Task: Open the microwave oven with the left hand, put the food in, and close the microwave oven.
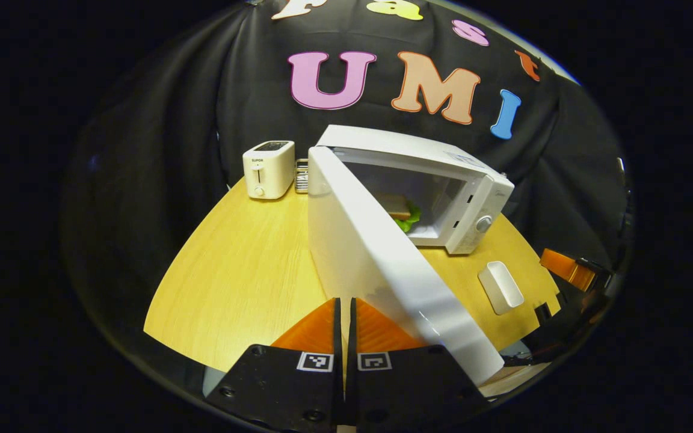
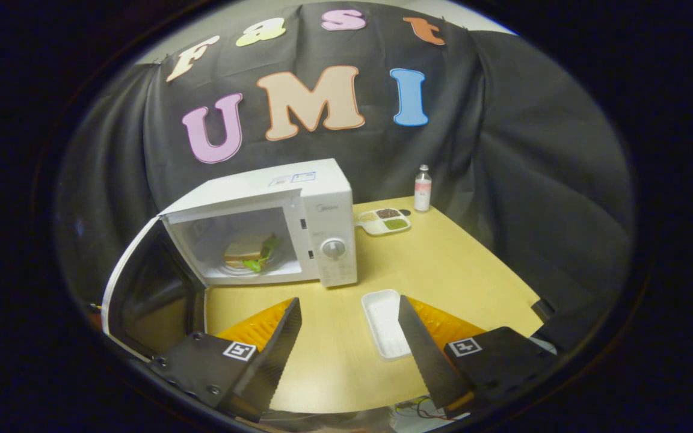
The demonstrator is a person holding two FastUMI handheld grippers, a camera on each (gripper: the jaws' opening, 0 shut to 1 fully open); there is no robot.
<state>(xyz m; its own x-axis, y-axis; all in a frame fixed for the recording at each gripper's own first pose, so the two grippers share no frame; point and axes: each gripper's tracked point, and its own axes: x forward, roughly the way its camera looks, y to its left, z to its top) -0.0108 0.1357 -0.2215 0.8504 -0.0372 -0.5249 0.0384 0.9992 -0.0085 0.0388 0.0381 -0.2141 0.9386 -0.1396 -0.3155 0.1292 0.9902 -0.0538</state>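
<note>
2 views record the closing stage of the task. A sandwich [image 2: 249,252] with green lettuce lies inside the cavity of the white microwave oven [image 2: 322,204], while the empty white tray [image 2: 388,325] rests on the wooden table [image 2: 443,270] in front of the oven. The door [image 1: 376,264] stands swung wide on its left hinge, its outer face just beside the left gripper [image 1: 344,313], whose fingers are pressed together on nothing. The right gripper [image 2: 349,325] hovers low over the table with its fingers spread apart and empty, the tray between them farther off. Judged from its look, the door is a rigid, smooth, glossy panel that swings lightly; a flat push on its outer face near the free edge should serve better than a pinch. A toaster [image 1: 268,169] stands well apart at the rear.
</note>
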